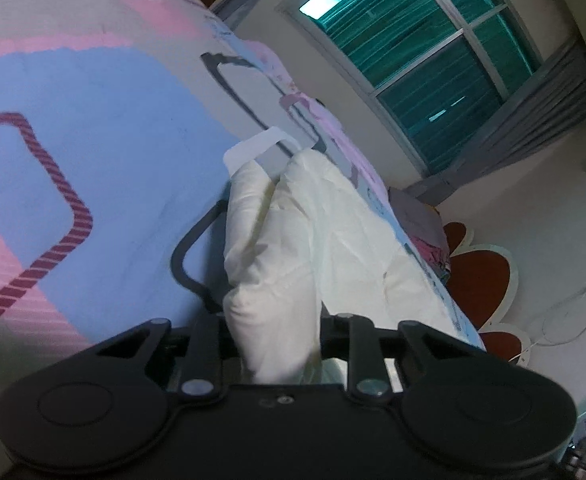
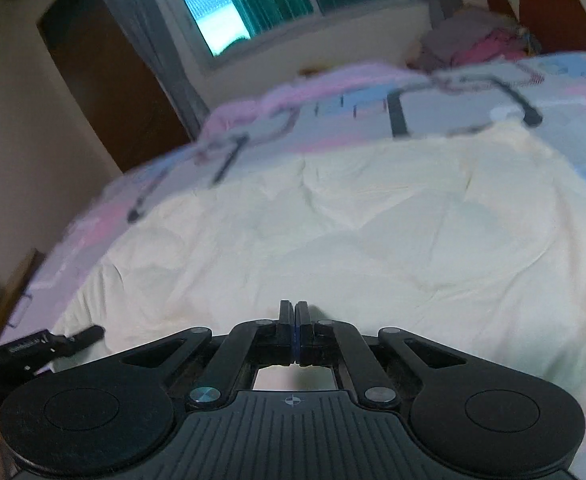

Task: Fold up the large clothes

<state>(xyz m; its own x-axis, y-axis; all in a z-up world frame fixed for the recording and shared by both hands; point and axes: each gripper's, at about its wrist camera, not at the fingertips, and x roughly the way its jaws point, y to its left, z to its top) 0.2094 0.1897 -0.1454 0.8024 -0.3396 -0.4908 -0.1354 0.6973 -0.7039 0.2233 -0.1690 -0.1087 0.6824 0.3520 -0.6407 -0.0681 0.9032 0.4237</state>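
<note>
Matt cream cloth garment (image 2: pixel 333 232), wrinkled, on smooth printed cotton-like bedsheet (image 1: pixel 93 128)

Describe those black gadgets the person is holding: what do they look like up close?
Both are matte black plastic. The left gripper has two round discs at its base, angled link bars and silver rivets. The right gripper is built the same, with a ribbed panel bearing a small crosshair mark and blue edging on the fingers. No cables or sleeves show.

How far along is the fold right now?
Early. The cream garment lies mostly spread on the patterned bedspread; no finished fold shows. In hand: the left gripper has a bunched edge between its fingers. The right gripper is shut, holding nothing. Left: all folds.
</note>
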